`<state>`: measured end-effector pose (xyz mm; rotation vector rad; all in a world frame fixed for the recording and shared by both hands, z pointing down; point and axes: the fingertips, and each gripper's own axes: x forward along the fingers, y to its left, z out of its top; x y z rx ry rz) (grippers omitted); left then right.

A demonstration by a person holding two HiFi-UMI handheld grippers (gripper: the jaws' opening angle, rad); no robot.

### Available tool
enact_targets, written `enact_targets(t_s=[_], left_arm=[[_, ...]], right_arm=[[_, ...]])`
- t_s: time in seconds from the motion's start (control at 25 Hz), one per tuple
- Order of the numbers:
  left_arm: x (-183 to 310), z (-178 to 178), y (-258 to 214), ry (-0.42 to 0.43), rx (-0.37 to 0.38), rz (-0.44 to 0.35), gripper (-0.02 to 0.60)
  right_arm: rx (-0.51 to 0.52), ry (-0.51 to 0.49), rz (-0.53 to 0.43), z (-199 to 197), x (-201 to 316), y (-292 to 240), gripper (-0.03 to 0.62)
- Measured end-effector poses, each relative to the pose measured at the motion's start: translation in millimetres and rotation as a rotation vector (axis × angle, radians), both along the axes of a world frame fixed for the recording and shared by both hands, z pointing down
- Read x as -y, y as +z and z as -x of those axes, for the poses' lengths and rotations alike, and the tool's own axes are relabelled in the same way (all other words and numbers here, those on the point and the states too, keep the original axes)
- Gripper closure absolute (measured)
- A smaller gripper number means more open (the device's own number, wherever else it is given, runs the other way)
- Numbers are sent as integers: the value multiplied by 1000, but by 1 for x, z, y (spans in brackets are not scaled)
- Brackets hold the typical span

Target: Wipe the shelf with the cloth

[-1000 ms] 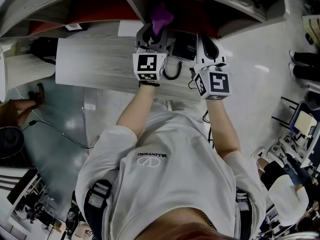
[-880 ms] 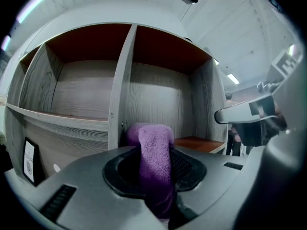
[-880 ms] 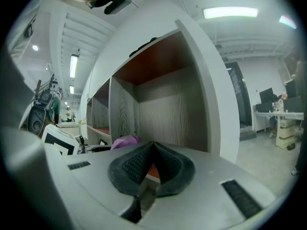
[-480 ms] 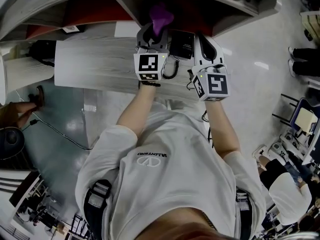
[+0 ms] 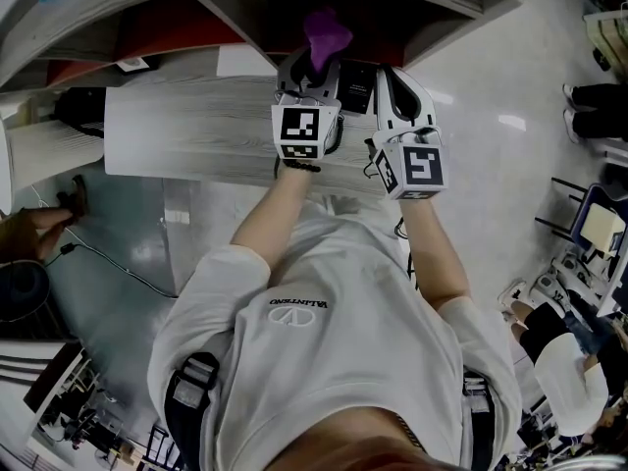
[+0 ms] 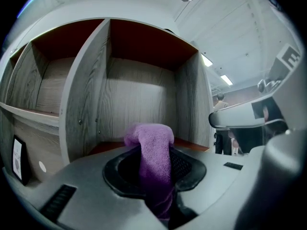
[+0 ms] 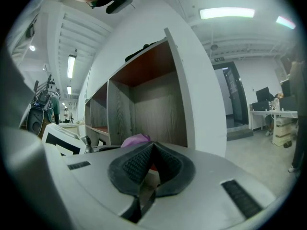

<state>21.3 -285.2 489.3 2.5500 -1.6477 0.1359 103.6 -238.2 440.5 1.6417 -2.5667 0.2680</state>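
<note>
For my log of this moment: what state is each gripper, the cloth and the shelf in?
Left gripper: shut on the purple cloth.
Right gripper: shut, nothing between its fingers.
Purple cloth: bunched, pinched, its end poking past the left fingers.
Shelf: open-fronted, cloth raised at its compartment; contact unclear.

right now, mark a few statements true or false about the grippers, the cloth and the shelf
1. The left gripper is shut on the cloth. True.
2. The cloth is green. False: it is purple.
3. The right gripper holds a sponge. False: its jaws are together with nothing between them.
4. The shelf has more than one compartment. True.
</note>
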Motion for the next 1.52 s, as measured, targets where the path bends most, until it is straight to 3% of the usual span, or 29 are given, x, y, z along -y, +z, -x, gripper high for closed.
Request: enact_targets(t_s=[1.52], left_arm=[[-10, -88, -4, 8, 14, 3, 479]], right_arm=[[14, -31, 8, -61, -7, 0, 593]])
